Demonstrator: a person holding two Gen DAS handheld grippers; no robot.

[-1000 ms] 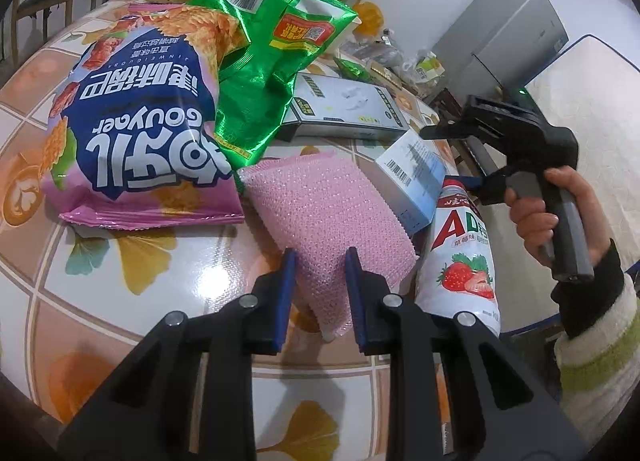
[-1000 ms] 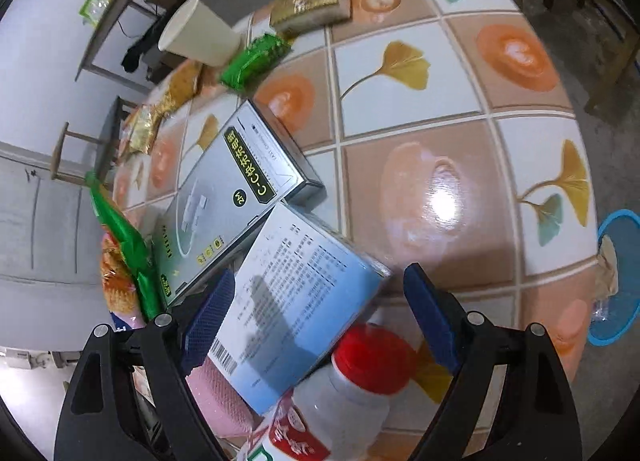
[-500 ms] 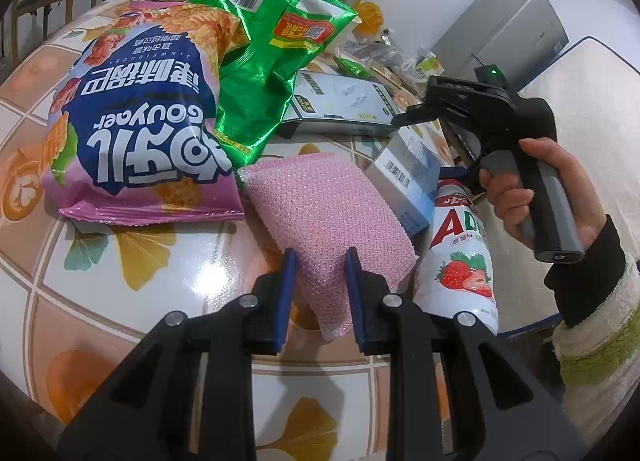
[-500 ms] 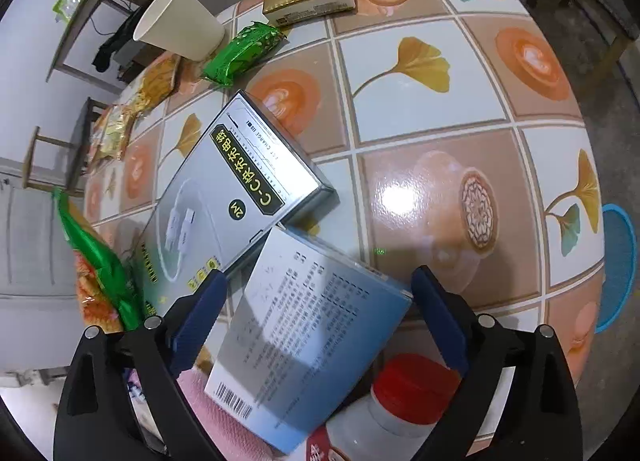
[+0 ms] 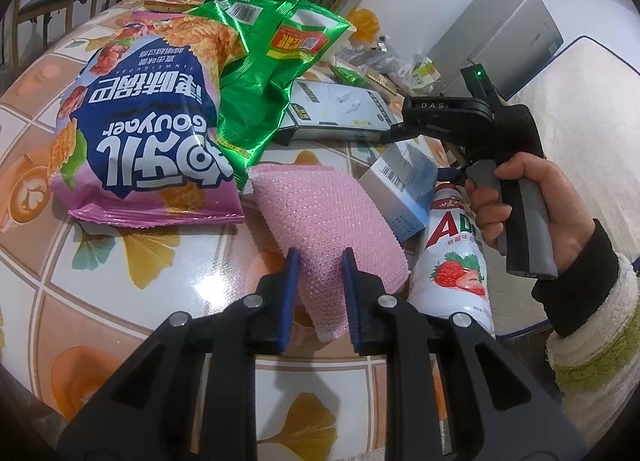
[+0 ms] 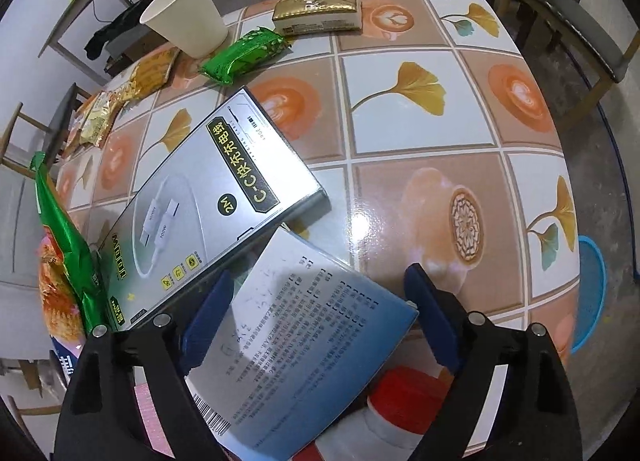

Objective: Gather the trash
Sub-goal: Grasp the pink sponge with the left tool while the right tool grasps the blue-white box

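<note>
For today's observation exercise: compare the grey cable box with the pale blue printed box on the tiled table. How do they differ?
The grey cable box is longer and lies flat on the table; the pale blue printed box is shorter and tilted, propped over a red-capped bottle. The grey one shows a cable picture, the blue one mostly text and a barcode. Only the blue box sits between gripper fingers. Both are rectangular cartons.

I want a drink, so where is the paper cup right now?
In the right wrist view the paper cup stands upright at the table's far left, right beside a small green snack packet.
</note>
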